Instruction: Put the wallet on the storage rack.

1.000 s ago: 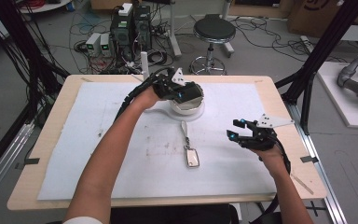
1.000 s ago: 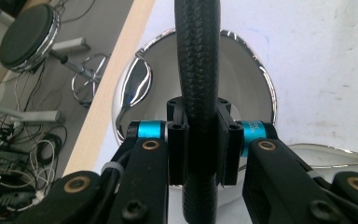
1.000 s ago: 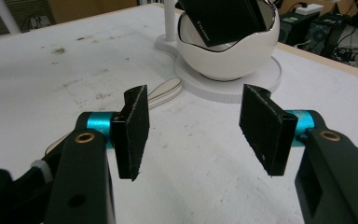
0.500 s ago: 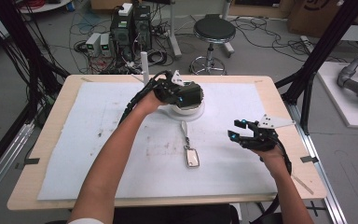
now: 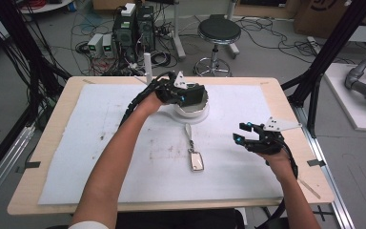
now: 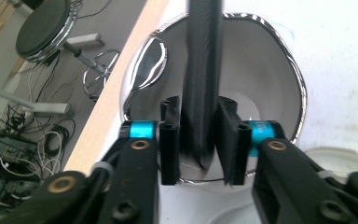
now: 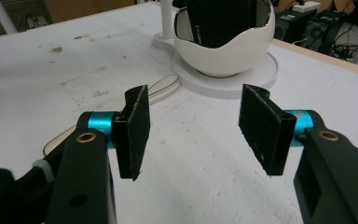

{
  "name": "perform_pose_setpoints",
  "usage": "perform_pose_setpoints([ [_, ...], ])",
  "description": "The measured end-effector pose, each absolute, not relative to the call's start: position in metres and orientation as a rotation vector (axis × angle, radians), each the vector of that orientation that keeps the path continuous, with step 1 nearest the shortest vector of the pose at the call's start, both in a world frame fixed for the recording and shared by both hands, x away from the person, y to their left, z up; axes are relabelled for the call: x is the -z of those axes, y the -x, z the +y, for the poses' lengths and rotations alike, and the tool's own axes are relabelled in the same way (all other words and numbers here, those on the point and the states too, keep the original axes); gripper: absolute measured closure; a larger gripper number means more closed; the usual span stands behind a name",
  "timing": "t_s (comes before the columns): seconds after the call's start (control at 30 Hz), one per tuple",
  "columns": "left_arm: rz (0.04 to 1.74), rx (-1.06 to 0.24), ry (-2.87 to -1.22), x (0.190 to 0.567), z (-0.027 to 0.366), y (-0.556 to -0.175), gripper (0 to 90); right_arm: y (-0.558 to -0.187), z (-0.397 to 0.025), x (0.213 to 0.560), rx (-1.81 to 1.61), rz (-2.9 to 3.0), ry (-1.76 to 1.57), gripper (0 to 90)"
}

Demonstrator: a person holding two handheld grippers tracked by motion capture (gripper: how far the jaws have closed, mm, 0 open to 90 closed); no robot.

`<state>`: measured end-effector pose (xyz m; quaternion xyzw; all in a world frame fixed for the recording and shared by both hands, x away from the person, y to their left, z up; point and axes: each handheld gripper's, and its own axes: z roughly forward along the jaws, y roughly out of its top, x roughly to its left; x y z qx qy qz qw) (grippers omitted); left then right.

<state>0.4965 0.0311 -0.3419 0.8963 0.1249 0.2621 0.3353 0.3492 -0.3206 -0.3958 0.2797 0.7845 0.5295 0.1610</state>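
While its two jaws are pressed against a flat black object (image 6: 203, 84), the left hand-held gripper (image 6: 200, 140) is held over a white egg-shaped bowl (image 6: 265, 88), with the upper part of the object reaching down into the bowl's opening. What the black object is cannot be told. In the high view, this left hand-held gripper (image 5: 183, 94) is seen toward 12 o'clock on the tabletop (image 5: 52, 143), above the bowl (image 5: 190, 110), which stands on a round white base (image 5: 198, 118). At about 4 o'clock the right hand-held gripper (image 5: 249, 138) is held just above the white cover, its jaws spread wide with nothing between them. Through that gap in the right gripper view, the bowl (image 7: 223, 51) on its base (image 7: 242, 79) is seen farther off. A small silver-framed tag (image 5: 196, 161) with a pale strap (image 5: 189, 136) lies near the middle of the tabletop, between bowl and right hand-held gripper, apart from both.
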Motion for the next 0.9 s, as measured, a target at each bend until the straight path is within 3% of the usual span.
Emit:
perform_pose_setpoints([
  [0.13,0.394,-0.666,-2.328,0.342,0.032,-0.497,53.7,-0.349,-0.322,0.396,-1.515,2.233,-0.798,44.3],
  [0.47,0.513,-0.601,-2.218,0.348,0.051,-0.483,48.2,-0.346,-0.325,0.394,-1.521,2.222,-0.812,44.2],
  [0.9,0.735,-0.529,-1.900,0.359,0.097,-0.435,43.5,-0.345,-0.325,0.392,-1.501,2.200,-0.818,41.5],
])
